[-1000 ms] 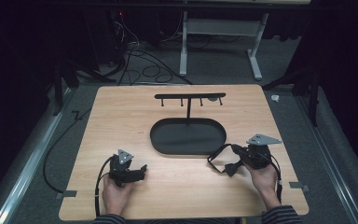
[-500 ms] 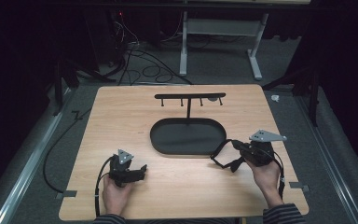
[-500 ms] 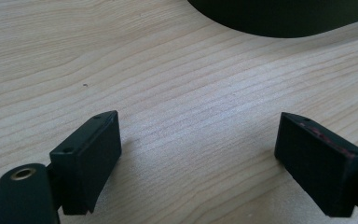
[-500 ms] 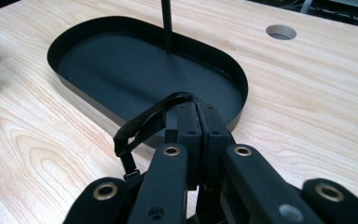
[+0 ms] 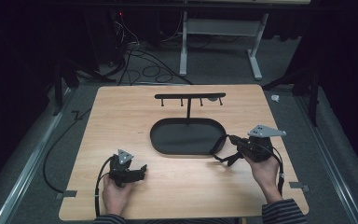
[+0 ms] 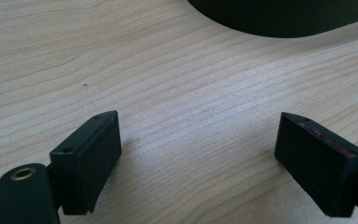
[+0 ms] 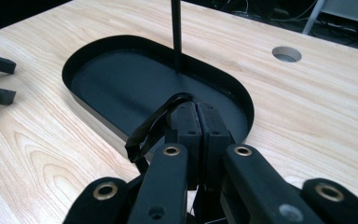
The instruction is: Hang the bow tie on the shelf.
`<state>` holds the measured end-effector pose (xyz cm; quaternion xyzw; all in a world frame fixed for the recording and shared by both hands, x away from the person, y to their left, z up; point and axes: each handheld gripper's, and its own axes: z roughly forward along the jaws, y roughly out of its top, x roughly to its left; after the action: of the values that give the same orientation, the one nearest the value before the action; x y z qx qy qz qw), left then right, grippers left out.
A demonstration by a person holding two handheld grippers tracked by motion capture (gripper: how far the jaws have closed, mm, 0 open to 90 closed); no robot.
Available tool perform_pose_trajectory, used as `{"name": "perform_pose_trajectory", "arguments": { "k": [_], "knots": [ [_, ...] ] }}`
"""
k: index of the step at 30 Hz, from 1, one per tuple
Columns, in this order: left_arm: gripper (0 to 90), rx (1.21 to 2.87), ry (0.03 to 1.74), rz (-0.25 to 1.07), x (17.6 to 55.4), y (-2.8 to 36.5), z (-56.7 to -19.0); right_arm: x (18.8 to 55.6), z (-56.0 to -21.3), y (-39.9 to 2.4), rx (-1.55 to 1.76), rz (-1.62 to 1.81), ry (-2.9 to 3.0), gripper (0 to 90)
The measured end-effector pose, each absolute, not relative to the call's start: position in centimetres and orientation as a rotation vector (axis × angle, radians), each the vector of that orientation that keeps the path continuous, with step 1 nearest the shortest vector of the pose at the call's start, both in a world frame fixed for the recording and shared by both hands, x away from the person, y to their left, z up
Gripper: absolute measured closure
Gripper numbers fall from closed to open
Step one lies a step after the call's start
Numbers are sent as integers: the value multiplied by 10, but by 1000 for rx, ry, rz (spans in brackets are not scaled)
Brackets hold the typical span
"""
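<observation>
Currently my right gripper point(image 7: 196, 116) is pinching a black strap point(image 7: 151, 128) over the stand's tray point(image 5: 161, 140); it risks slipping, dangling loosely. My left gripper point(image 6: 198, 154) is sitting spread near the table's front edge.

A thin black strap point(image 7: 151, 128), looped and limp, is pinched at its top just above the black oval tray point(image 7: 98, 51).

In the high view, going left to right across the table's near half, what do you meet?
Left gripper → black oval tray → black strap → right gripper.
</observation>
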<state>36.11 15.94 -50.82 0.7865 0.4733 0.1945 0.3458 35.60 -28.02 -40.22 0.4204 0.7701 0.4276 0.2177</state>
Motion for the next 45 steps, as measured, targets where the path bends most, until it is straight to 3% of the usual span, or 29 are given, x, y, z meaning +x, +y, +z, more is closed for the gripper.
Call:
{"name": "perform_pose_trajectory", "arguments": {
  "k": [45],
  "knots": [
    [149,2041,1228,505,361,159,-508,379,-374,-260,1128,1278,2169,900]
  ]
}}
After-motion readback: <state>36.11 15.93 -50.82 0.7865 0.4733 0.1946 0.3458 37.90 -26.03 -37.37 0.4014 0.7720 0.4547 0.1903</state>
